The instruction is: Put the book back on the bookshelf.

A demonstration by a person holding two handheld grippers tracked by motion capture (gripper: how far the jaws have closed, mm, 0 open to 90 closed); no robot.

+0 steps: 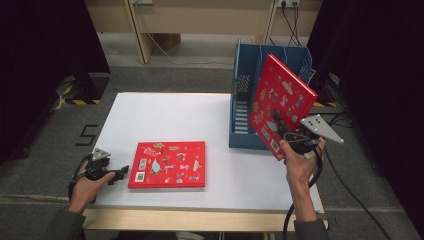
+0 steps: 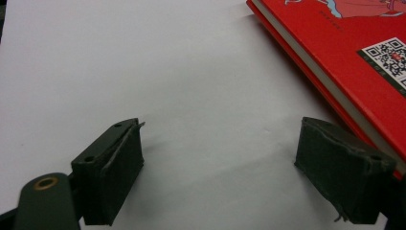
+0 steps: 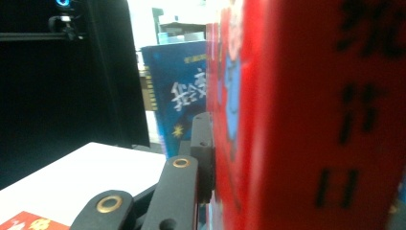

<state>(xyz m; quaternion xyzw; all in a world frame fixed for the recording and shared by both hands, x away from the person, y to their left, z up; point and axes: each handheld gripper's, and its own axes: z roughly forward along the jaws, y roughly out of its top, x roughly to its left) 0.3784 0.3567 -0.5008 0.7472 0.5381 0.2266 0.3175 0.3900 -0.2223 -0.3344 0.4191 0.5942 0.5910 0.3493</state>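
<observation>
Right fingers (image 1: 281,126): clamped on my raised red book (image 1: 282,105), near its lower edge.
Raised book: tilted, long axis running up and away, cover facing left, just beside the blue file rack (image 1: 245,100).
Left fingers (image 2: 237,172): spread wide, empty, low over the white bench (image 1: 200,120).
Flat book (image 1: 167,164): lying just right of them, long axis left-right.

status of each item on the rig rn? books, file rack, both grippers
Held red book: lifted off the table, tilted, in front of the rack.
Flat red book: lying flat on the table, ungripped.
Blue file rack: upright at the table's right side.
Right gripper: shut on the held red book.
Left gripper: open, low over the table, beside the flat red book.
</observation>
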